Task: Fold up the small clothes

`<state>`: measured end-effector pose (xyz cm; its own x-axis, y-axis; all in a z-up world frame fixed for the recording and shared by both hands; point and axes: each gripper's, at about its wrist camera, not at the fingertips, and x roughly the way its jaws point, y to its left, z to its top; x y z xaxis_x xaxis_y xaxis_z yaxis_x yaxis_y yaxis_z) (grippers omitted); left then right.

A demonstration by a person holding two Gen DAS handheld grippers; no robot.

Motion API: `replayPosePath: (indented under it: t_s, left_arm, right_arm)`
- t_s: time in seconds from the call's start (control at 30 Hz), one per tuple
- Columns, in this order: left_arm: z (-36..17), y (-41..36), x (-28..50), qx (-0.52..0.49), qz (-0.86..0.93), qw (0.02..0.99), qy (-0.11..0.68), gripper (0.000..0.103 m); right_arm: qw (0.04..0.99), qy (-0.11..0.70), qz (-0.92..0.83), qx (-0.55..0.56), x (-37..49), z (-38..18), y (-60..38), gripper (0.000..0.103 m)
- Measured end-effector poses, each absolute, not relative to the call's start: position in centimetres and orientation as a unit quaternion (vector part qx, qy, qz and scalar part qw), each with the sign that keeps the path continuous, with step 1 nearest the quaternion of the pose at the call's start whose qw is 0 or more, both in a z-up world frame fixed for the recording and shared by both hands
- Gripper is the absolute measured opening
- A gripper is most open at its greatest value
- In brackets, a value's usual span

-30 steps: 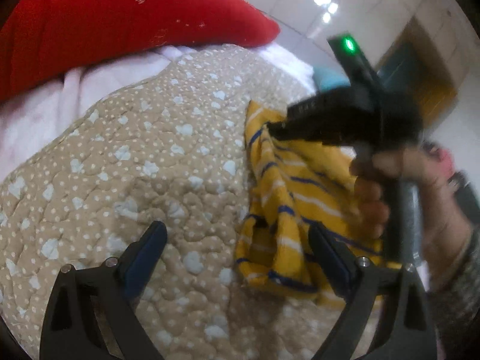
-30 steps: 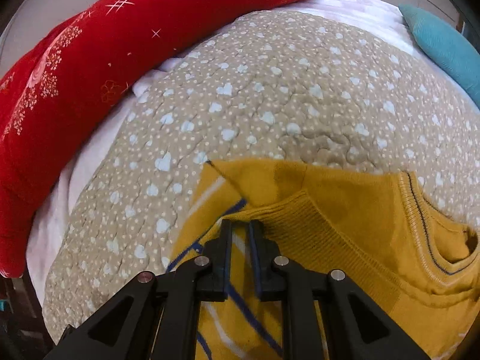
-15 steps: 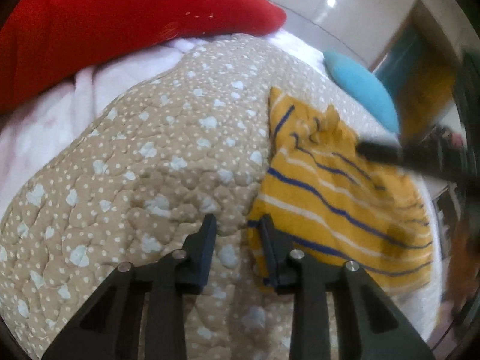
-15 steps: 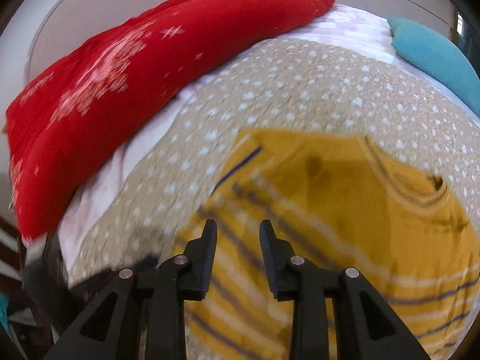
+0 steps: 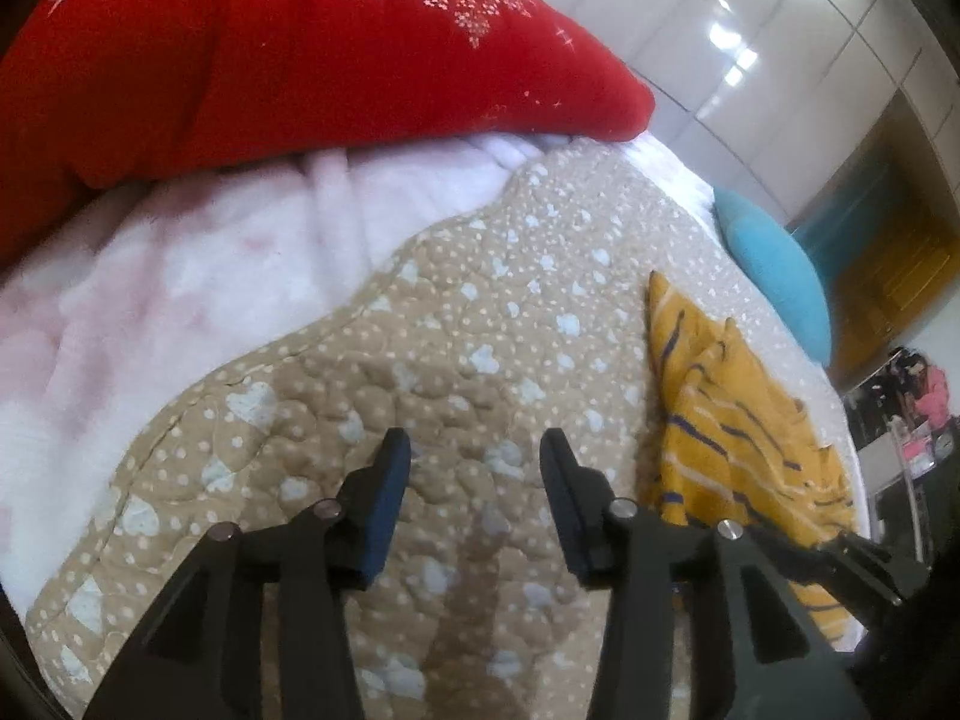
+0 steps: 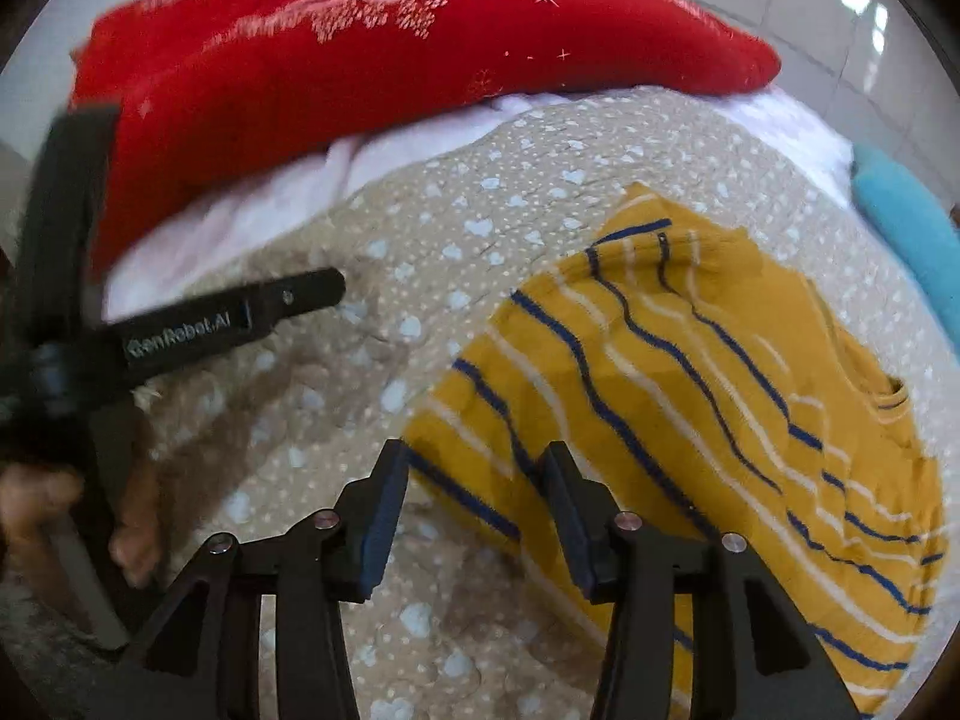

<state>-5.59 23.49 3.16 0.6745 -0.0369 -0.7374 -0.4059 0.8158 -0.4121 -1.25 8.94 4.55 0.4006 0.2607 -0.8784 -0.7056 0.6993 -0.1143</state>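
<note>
Two grippers, left gripper (image 5: 474, 450) and right gripper (image 6: 474, 462), are hovering with jaws apart, holding nothing. Yellow striped garment (image 6: 690, 396) is lying flat on the quilt (image 6: 336, 408), toward its right edge: soft, light, likely limp; nearest hem corner is offering the best hold. Bare quilt is extending leftward; red pillow (image 6: 360, 48) is bounding the far edge.
</note>
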Motion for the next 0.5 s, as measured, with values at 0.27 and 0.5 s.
replayPosePath:
  t_s: [0.27, 0.5]
  left_arm:
    - [4.3, 23.0, -6.5, -0.216, 0.172, 0.886, 0.371, 0.067]
    - [4.3, 24.0, -7.2, -0.219, 0.194, 0.883, 0.367, 0.07]
  right_arm:
    - [0.835, 0.436, 0.236, -0.238, 1.0, 3.3, 10.6, 0.052]
    - [0.844, 0.413, 0.197, -0.28, 1.6, 2.0, 12.3, 0.059]
